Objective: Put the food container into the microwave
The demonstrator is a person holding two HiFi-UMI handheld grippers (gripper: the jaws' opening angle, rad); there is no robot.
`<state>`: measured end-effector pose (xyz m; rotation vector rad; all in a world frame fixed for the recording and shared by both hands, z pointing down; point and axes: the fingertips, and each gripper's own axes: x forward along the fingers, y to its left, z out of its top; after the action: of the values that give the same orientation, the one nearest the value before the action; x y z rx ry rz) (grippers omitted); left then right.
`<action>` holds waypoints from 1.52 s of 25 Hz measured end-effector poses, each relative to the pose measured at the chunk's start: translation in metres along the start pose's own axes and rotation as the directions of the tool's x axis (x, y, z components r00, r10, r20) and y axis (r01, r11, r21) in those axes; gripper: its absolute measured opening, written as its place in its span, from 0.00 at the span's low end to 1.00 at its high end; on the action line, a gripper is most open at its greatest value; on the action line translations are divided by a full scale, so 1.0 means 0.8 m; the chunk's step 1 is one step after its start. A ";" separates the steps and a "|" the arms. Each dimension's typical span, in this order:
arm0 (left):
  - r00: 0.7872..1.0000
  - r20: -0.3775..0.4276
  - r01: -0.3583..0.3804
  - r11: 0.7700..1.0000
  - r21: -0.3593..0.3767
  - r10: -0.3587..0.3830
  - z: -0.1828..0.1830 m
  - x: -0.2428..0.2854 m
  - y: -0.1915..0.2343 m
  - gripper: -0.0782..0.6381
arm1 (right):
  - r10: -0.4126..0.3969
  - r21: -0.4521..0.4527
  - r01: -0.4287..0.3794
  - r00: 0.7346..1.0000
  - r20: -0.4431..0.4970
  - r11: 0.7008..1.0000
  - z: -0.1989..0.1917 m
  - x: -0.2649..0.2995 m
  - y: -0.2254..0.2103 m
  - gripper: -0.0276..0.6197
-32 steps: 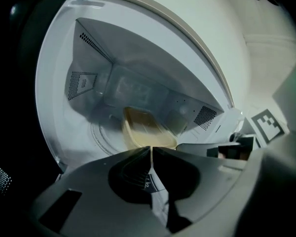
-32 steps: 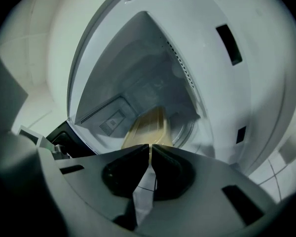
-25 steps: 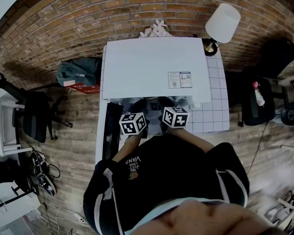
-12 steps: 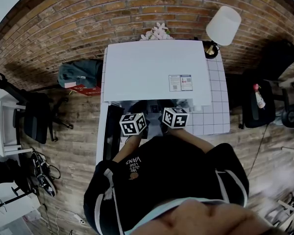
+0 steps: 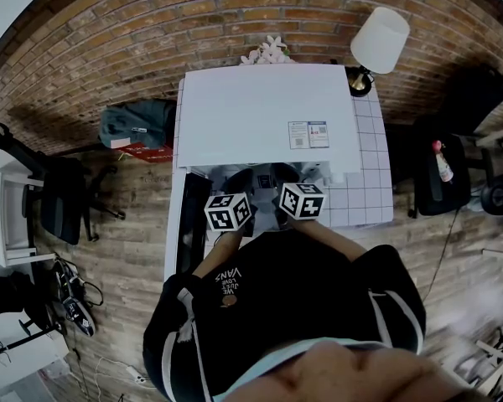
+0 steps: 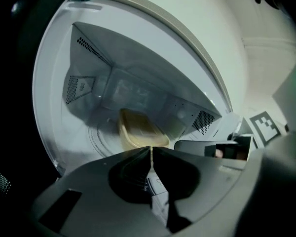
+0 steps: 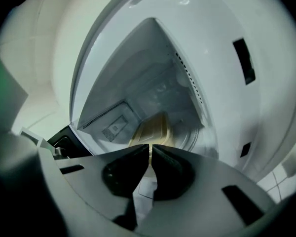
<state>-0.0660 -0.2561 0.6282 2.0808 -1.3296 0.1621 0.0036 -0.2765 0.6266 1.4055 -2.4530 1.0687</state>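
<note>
The food container (image 6: 140, 130) is shown lying inside the open microwave (image 5: 264, 115), which is carried by the counter (image 5: 373, 187). The left claw (image 6: 151, 149) and right claw (image 7: 150, 146) are held at the opening, each closed together on nothing.

– How much of the container (image 6: 138, 126) shows past the left gripper (image 6: 151, 151)?
– Its far part only. The near end is behind the jaws, and whether they nip its rim I cannot tell.
– And at the right gripper (image 7: 150, 148)?
– Blurred there, its lower part hidden the same way.
– From the head view?
– The microwave (image 5: 264, 111) top covers container and jaws alike. The label (image 5: 308, 135) on it is too small to read.
</note>
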 end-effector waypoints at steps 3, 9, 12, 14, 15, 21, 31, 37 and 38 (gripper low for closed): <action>1.000 0.008 0.012 1.000 0.001 -0.012 -0.002 -0.009 -0.005 0.14 | -0.005 -0.006 0.005 1.000 0.002 1.000 -0.004 -0.008 0.004 0.07; 0.999 0.018 0.034 0.999 0.006 -0.034 -0.008 -0.030 -0.016 0.14 | -0.026 -0.019 0.026 0.999 0.021 0.999 -0.008 -0.027 0.011 0.07; 0.999 0.021 0.042 0.999 0.007 -0.043 -0.013 -0.042 -0.020 0.14 | -0.038 -0.024 0.039 0.998 0.045 0.999 -0.008 -0.038 0.014 0.07; 0.999 0.021 0.047 0.999 0.011 -0.047 -0.017 -0.051 -0.022 0.14 | -0.046 -0.021 0.047 0.998 0.054 0.999 -0.010 -0.046 0.016 0.07; 0.999 0.020 0.050 0.999 0.014 -0.050 -0.019 -0.055 -0.024 0.14 | -0.050 -0.018 0.051 0.997 0.055 0.999 -0.013 -0.050 0.018 0.07; 0.997 0.014 0.076 0.997 0.033 -0.076 -0.035 -0.080 -0.033 0.14 | -0.072 -0.004 0.072 0.995 0.062 0.997 -0.037 -0.072 0.025 0.07; 0.992 0.013 0.121 0.992 0.045 -0.122 -0.059 -0.126 -0.044 0.14 | -0.109 -0.006 0.110 0.990 0.086 0.994 -0.068 -0.112 0.048 0.07; 0.989 0.004 0.147 0.988 0.050 -0.148 -0.073 -0.151 -0.048 0.14 | -0.137 0.004 0.137 0.986 0.094 0.991 -0.090 -0.134 0.062 0.07; 0.988 0.002 0.152 0.987 0.050 -0.152 -0.075 -0.154 -0.049 0.14 | -0.141 0.006 0.141 0.985 0.096 0.990 -0.092 -0.138 0.063 0.07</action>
<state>-0.0774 -0.1159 0.6038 2.2167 -1.1754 0.1246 0.0084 -0.1359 0.6086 1.6398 -2.3740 0.9919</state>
